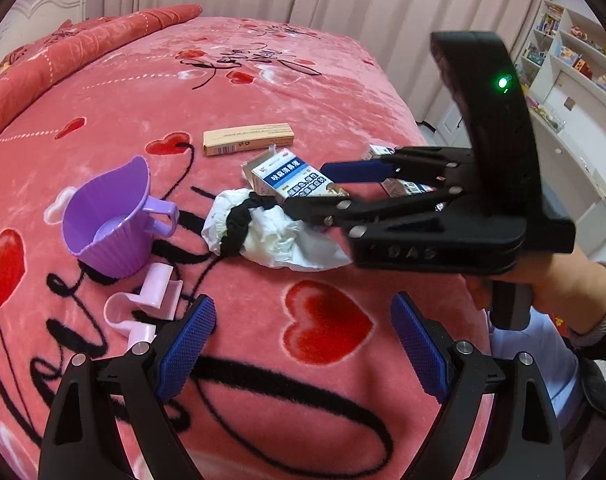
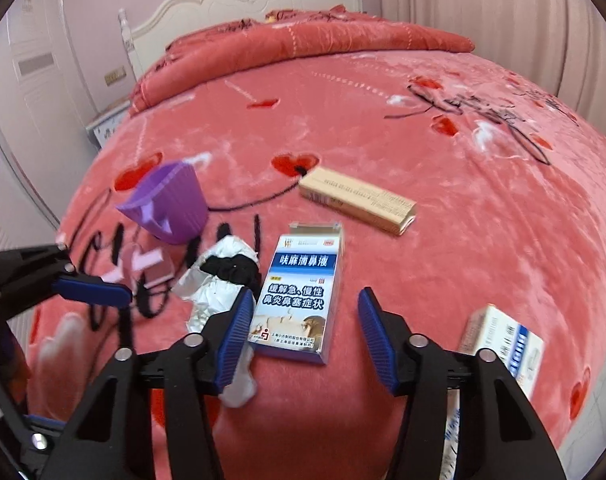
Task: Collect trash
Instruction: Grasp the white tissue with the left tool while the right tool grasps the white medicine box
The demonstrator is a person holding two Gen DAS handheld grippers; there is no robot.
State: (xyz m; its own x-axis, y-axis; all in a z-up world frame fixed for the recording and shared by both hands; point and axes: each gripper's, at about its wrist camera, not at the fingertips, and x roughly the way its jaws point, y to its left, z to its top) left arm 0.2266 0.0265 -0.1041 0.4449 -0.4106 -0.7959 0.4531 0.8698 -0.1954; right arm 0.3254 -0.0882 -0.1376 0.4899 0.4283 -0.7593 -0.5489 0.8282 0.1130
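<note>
Blue-and-white medicine box (image 2: 299, 300) between spread right gripper (image 2: 305, 336) fingers, apparently untouched, left gripper (image 1: 303, 344) open, empty.

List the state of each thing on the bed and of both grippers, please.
Left gripper: open, empty.
Right gripper: open, empty, over the nasal drops box.
Nasal drops box: lying flat, top flap open.
Beige box: lying flat.
Purple cup: tipped.
Crumpled tissue: under black hair tie.
</note>
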